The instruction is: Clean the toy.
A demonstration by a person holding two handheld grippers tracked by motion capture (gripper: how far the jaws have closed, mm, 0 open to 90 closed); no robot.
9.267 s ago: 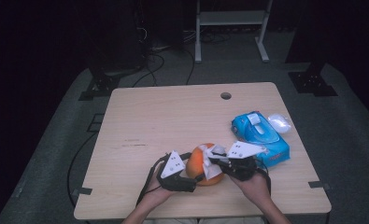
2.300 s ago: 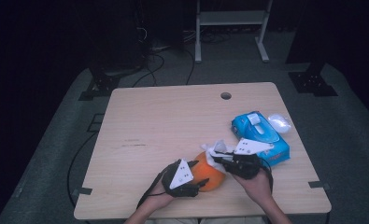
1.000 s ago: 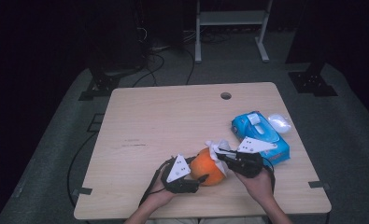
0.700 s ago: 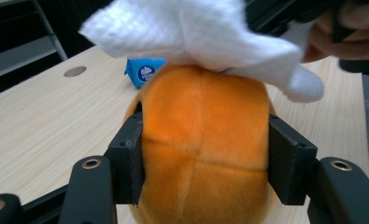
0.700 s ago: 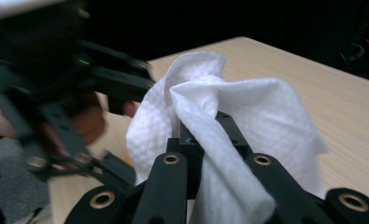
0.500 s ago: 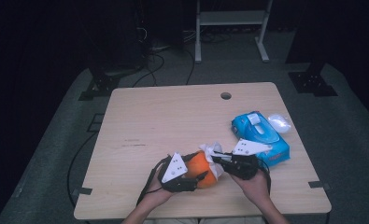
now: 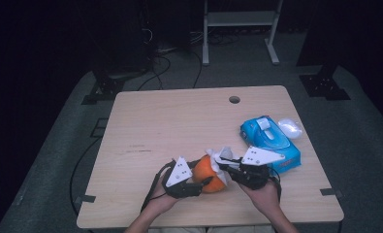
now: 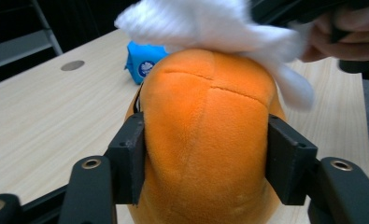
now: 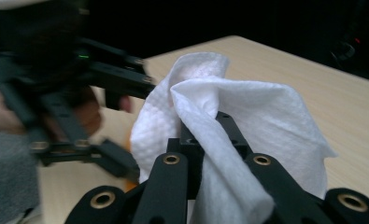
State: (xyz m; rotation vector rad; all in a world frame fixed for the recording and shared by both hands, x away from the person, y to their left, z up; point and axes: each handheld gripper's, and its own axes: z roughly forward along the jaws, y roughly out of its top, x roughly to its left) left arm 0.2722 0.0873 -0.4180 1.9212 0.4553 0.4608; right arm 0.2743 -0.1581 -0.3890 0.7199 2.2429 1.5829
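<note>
Wiping underway: my left gripper (image 8: 205,158) clamps the orange plush toy (image 8: 208,140), my right gripper (image 9: 205,135) pinches the white wipe (image 9: 247,116) on its top; finish unclear.

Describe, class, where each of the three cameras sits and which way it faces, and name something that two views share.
High view: fixed above the person's side of the table, looking forward and down; both forearms and hands enter from the bottom.
Left gripper view: rides on the left gripper, looking along its jaws, which clamp the orange plush toy; the other hand shows at top right.
Right gripper view: rides on the right gripper, looking along its jaws, shut on the white wipe.
Shared: the wipe shows in both gripper views; the blue wipe pack in the high and left gripper views.
</note>
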